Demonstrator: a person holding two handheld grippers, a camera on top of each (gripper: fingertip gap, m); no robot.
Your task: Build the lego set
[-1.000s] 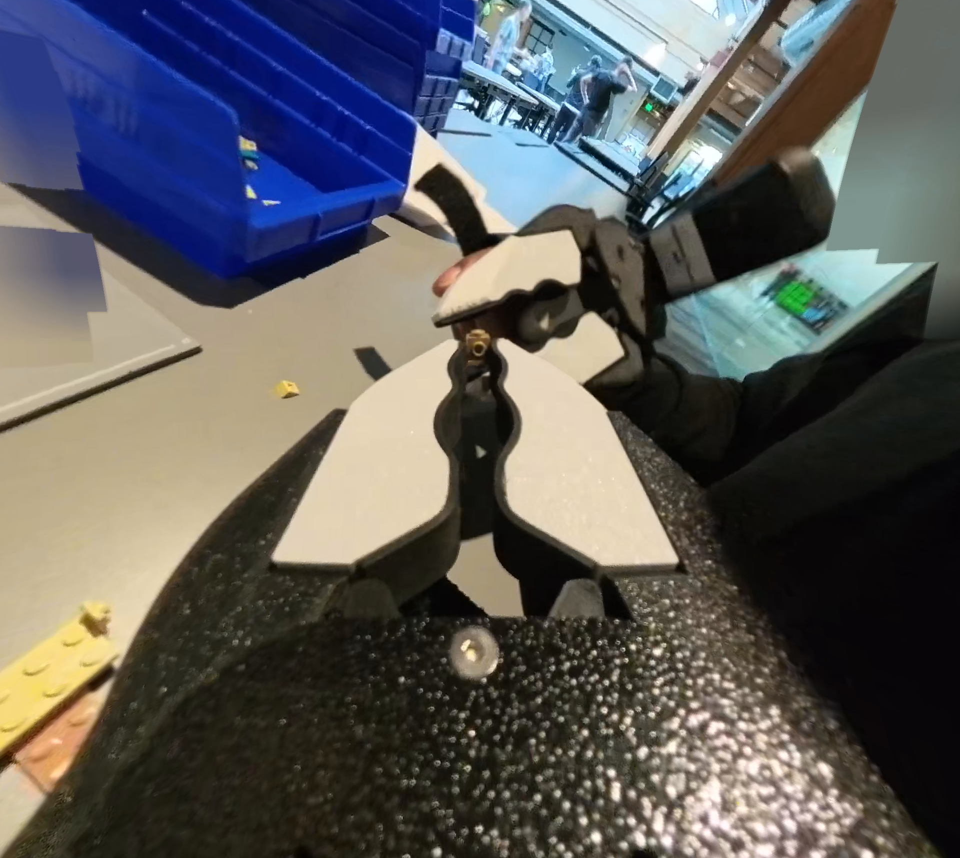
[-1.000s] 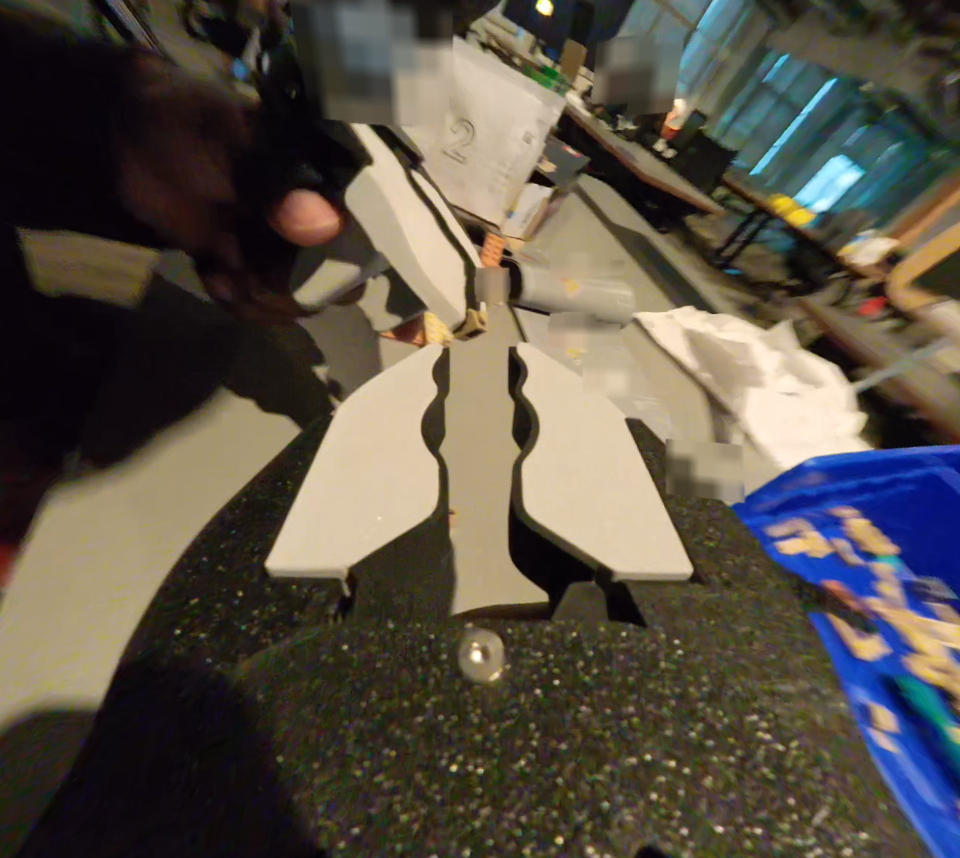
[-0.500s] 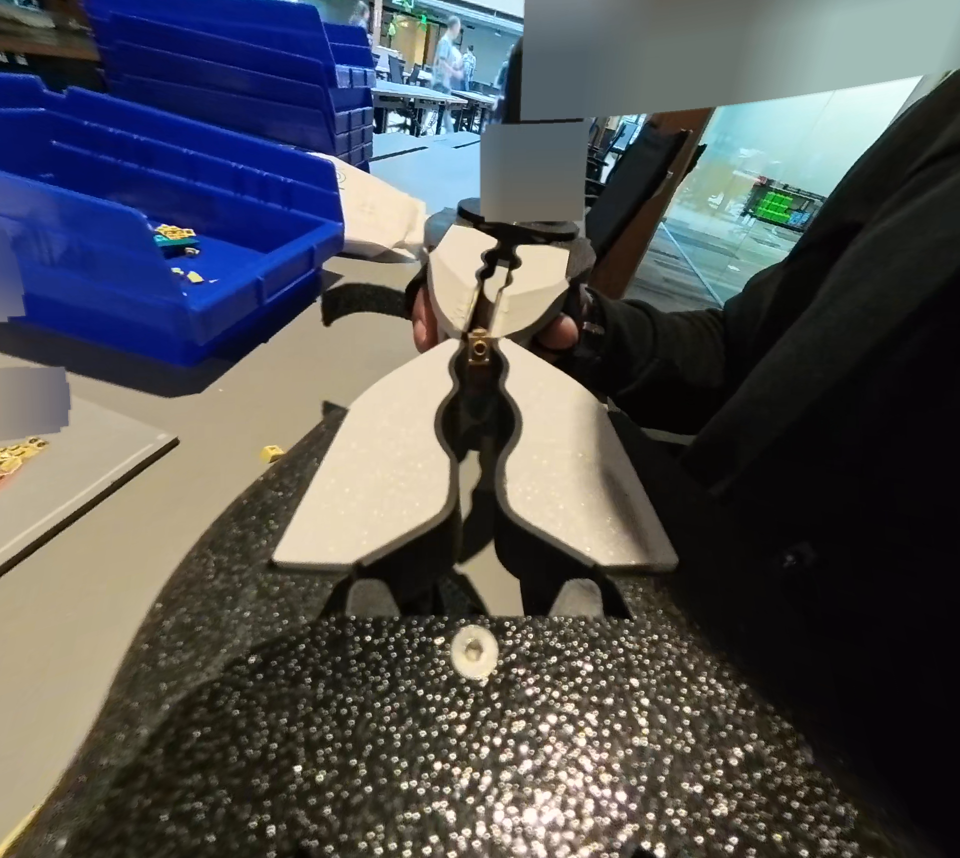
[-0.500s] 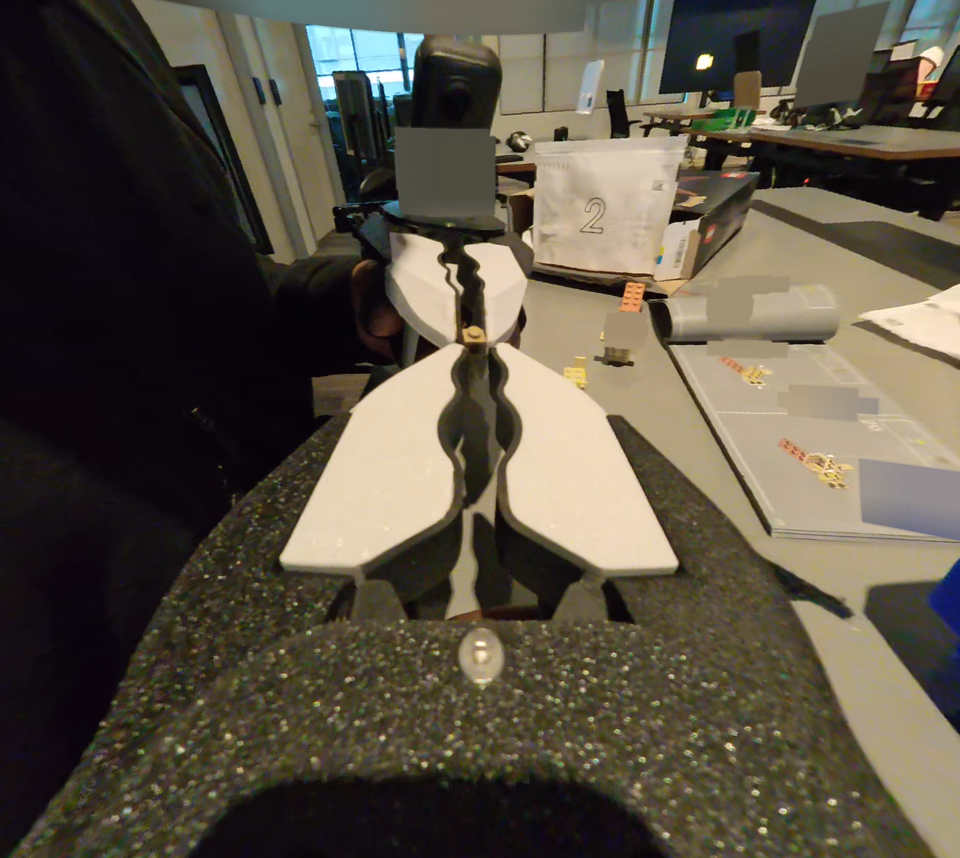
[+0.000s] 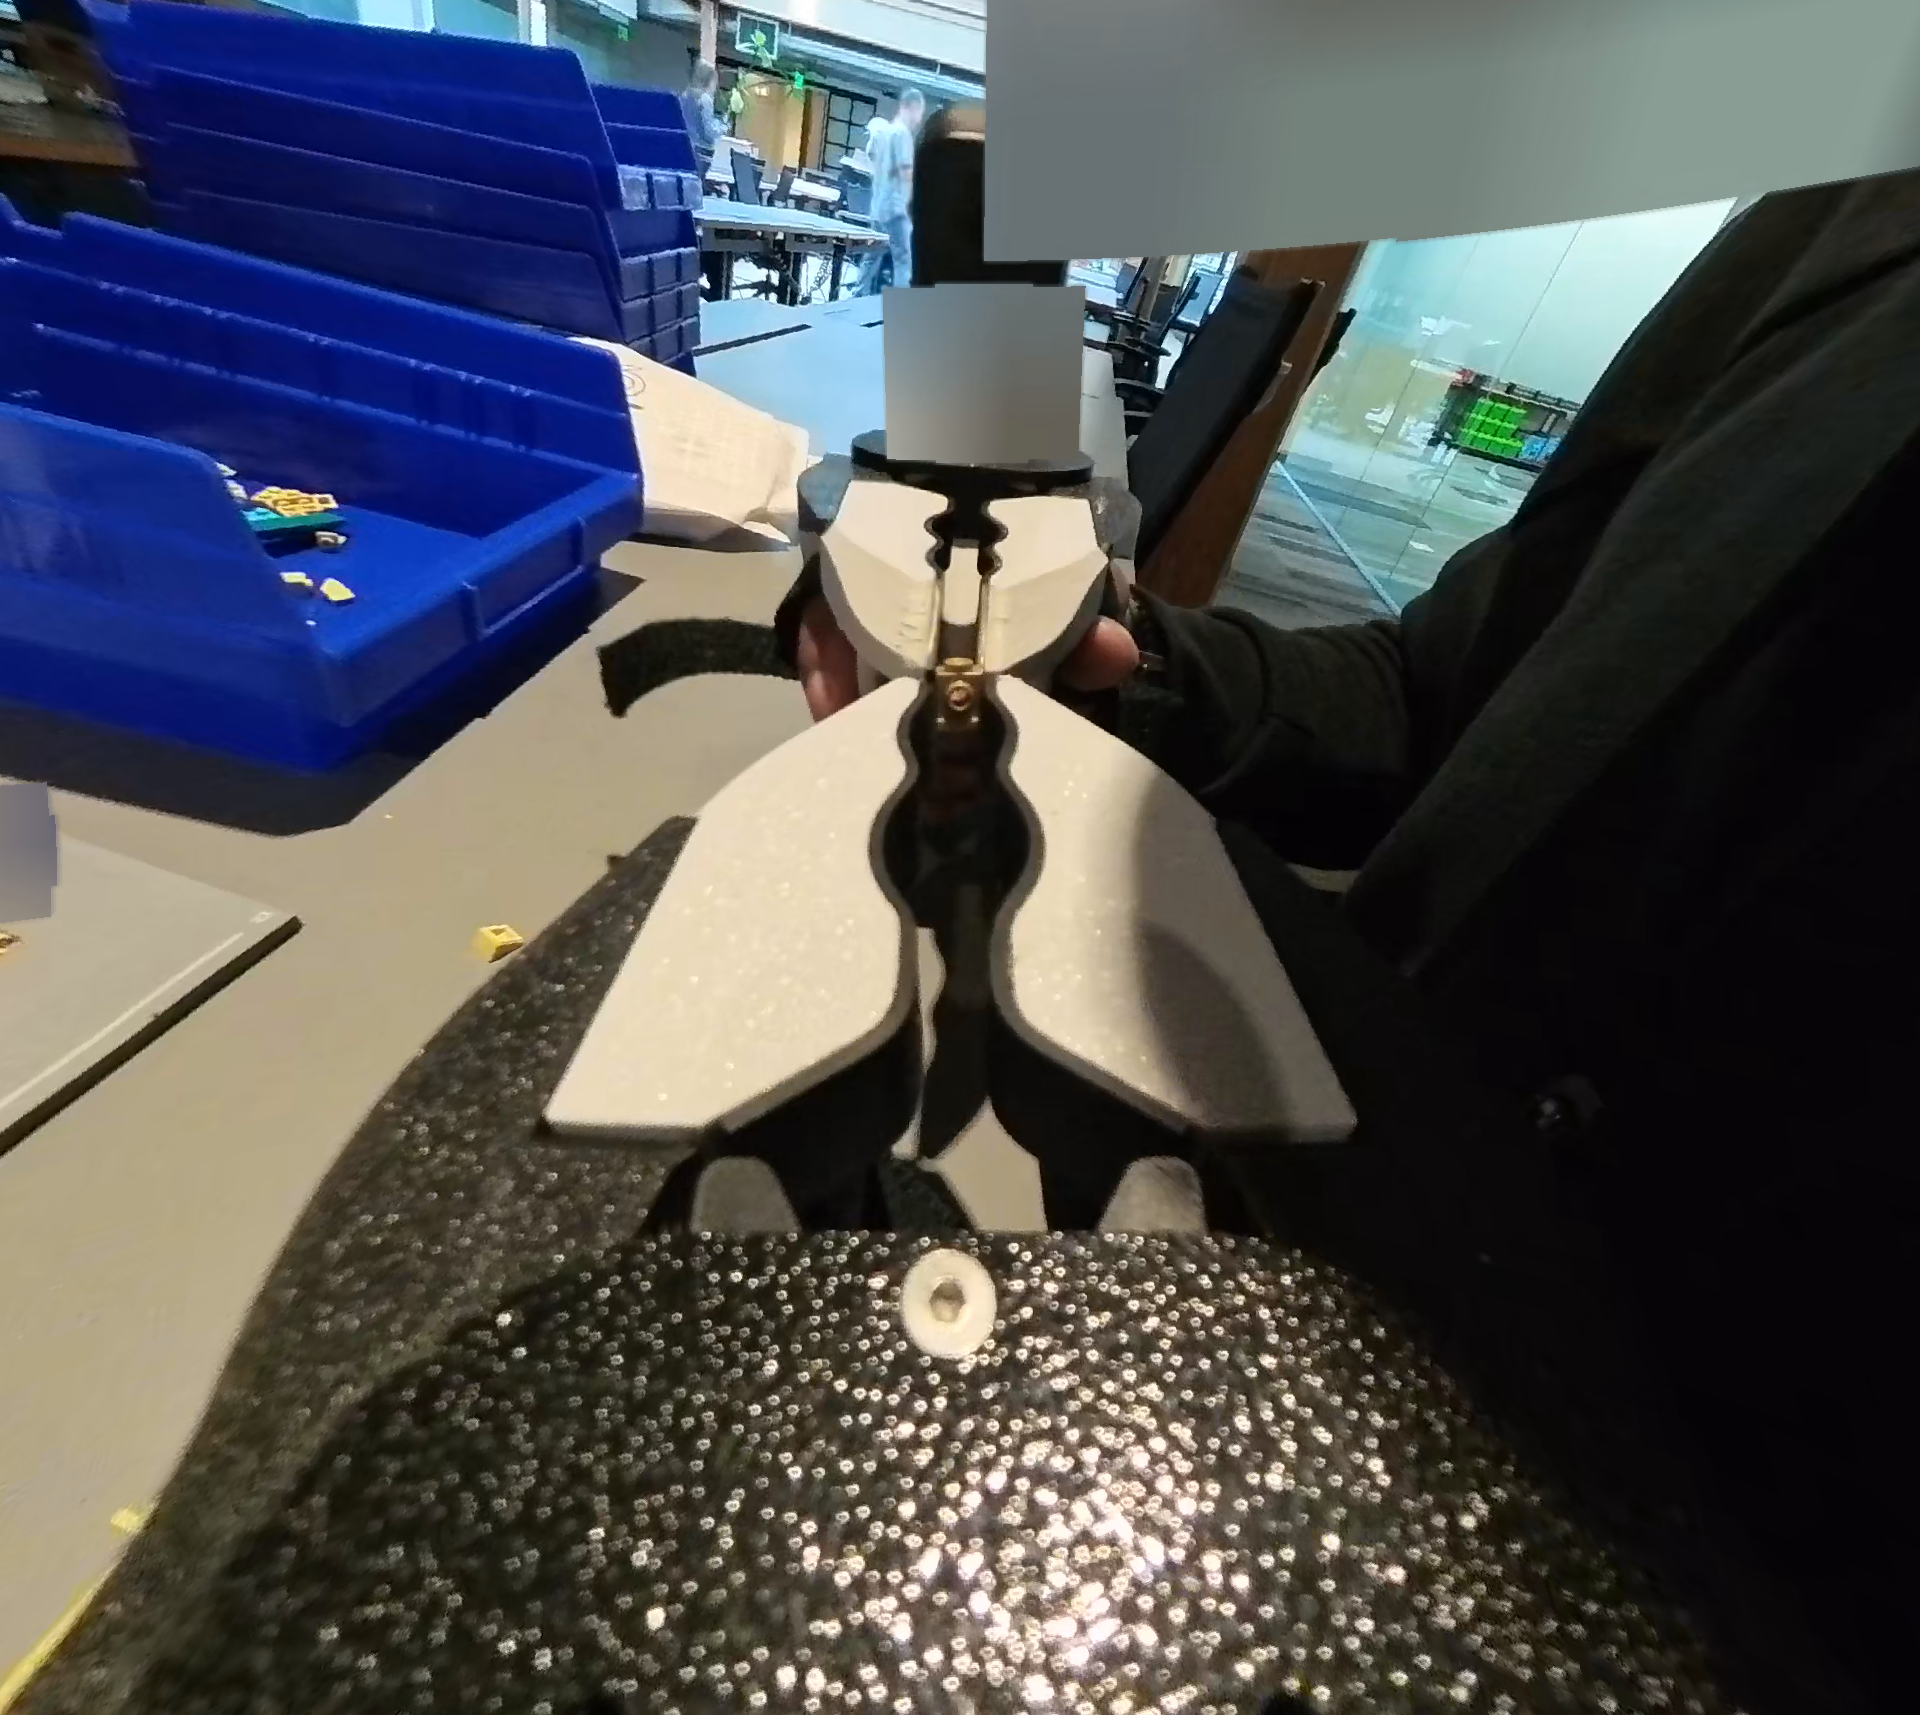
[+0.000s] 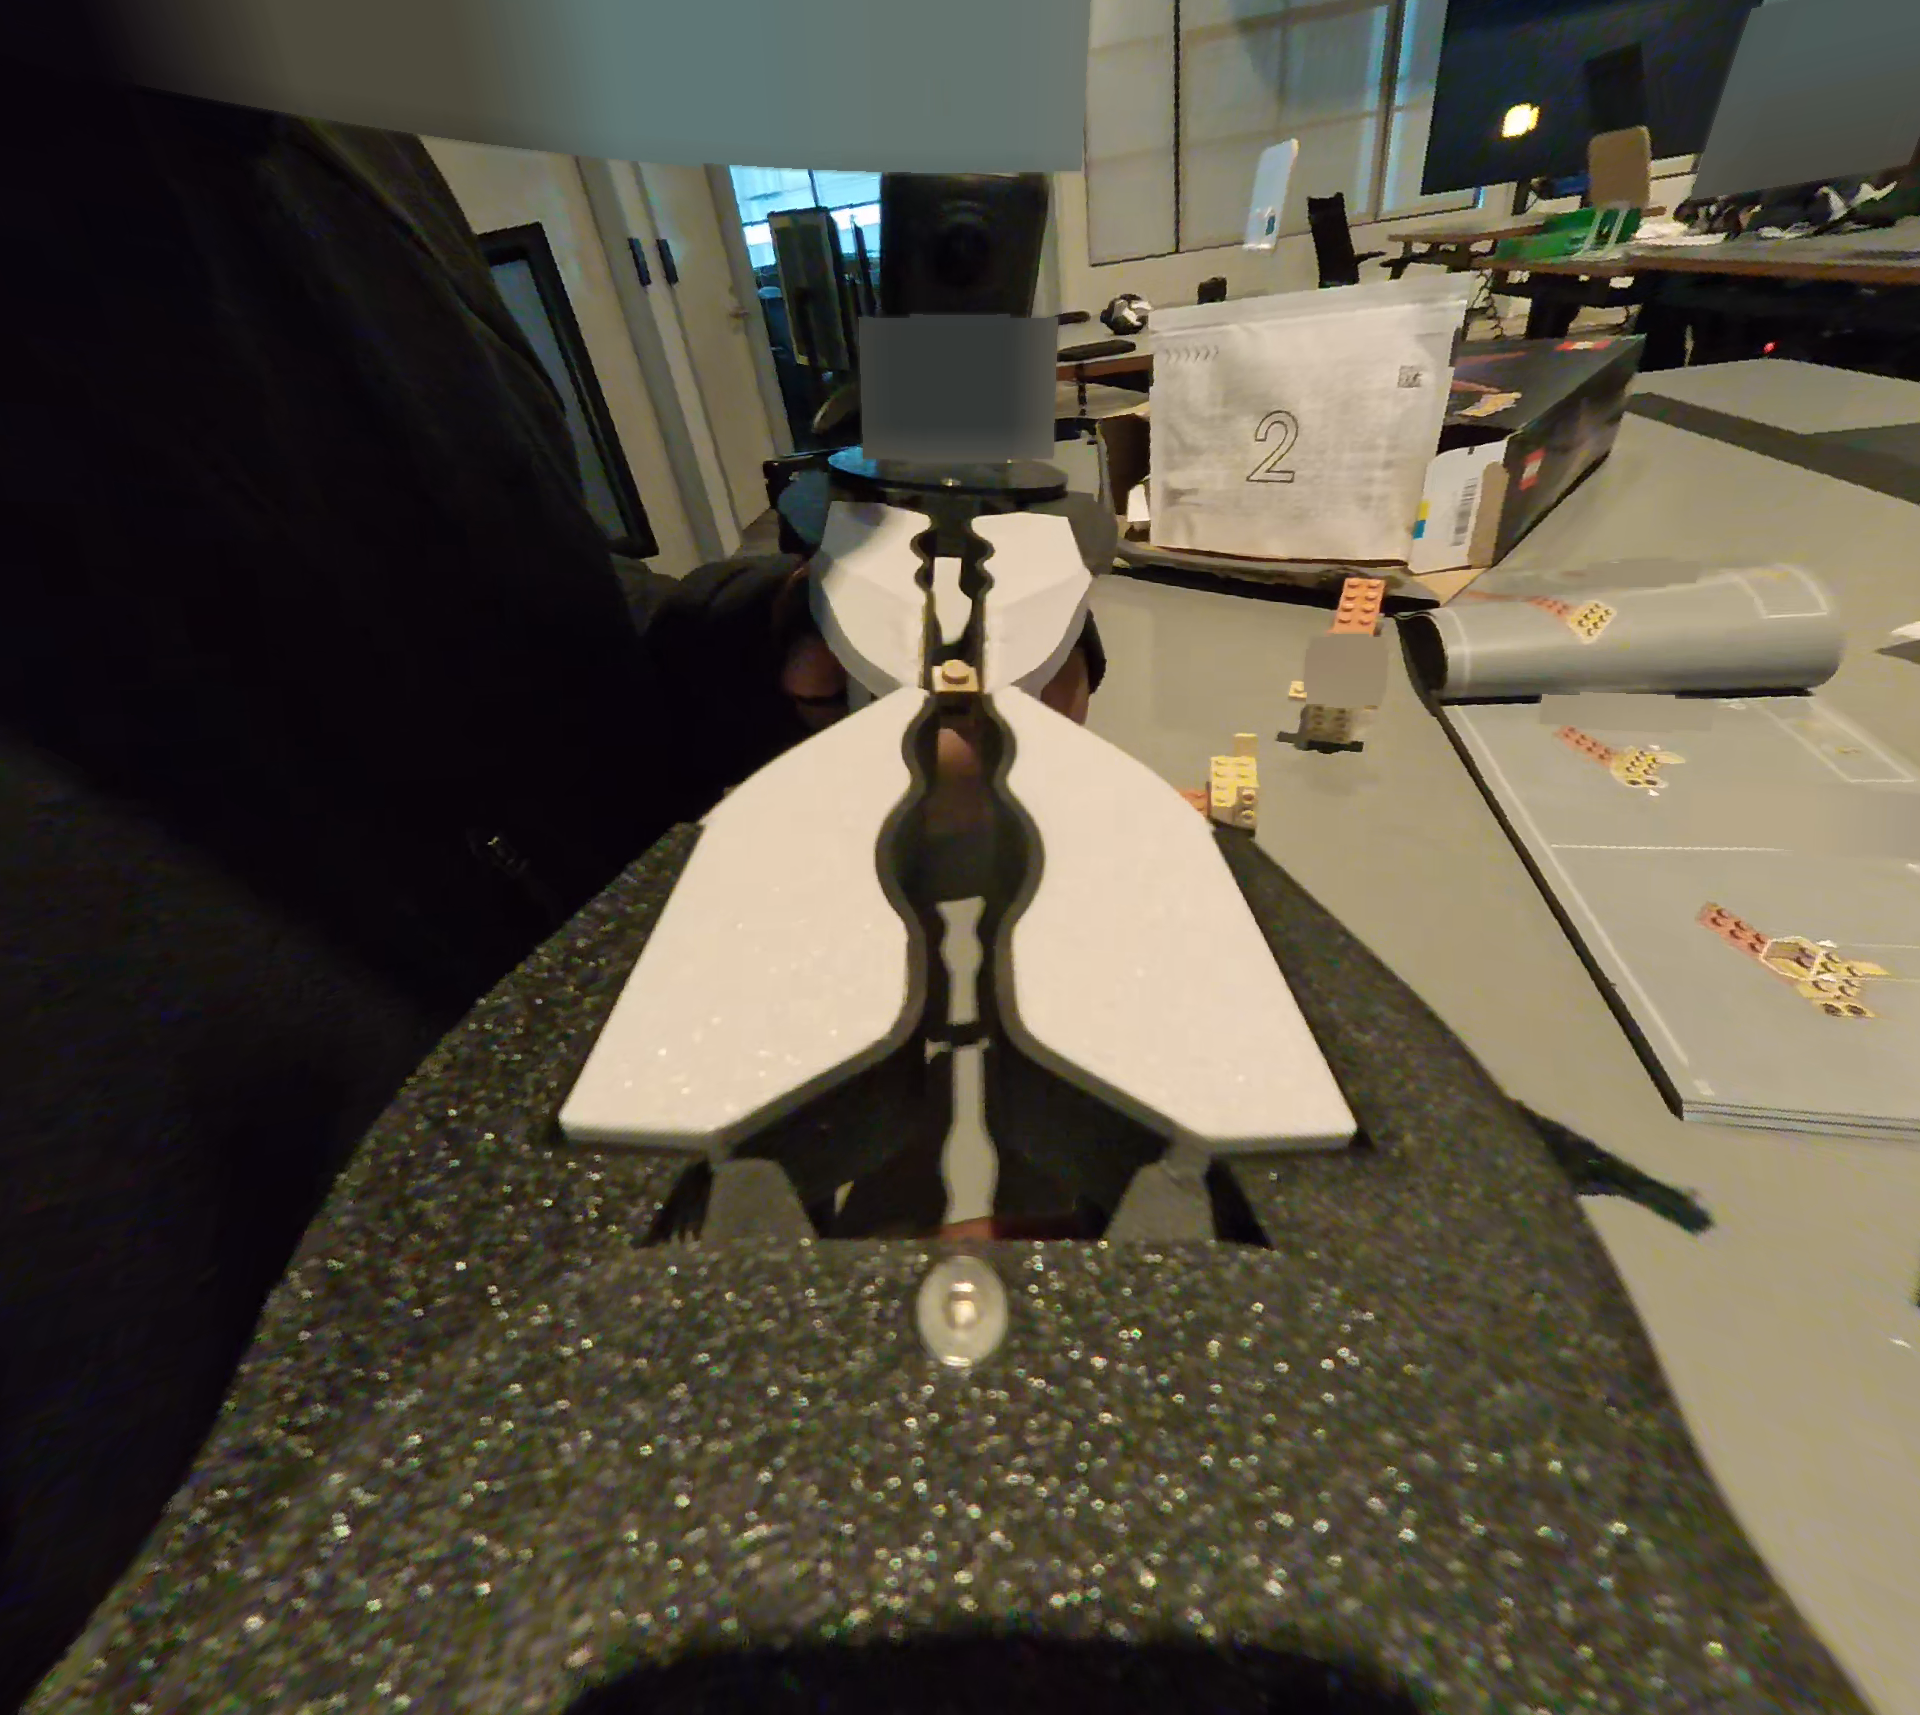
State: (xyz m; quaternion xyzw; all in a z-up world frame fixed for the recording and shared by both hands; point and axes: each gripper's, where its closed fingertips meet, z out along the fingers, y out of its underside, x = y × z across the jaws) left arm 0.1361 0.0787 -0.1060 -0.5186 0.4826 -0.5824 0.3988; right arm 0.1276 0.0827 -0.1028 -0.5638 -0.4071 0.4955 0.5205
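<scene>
step: joining two tiny bricks in the air | left gripper (image 5: 958, 709) pinches a gold brick (image 5: 958, 686) | right gripper (image 6: 954, 697) pinches a tan brick (image 6: 954, 679) | tips touch | next: push gently, lined up

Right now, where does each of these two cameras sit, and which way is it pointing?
Left wrist view: rides the left gripper, facing the right gripper, blue bins, a black sleeve.
Right wrist view: rides the right gripper, facing the left gripper, instruction booklet, grey table.
Shared: both fingers meeting tip to tip on a small tan piece.
</scene>
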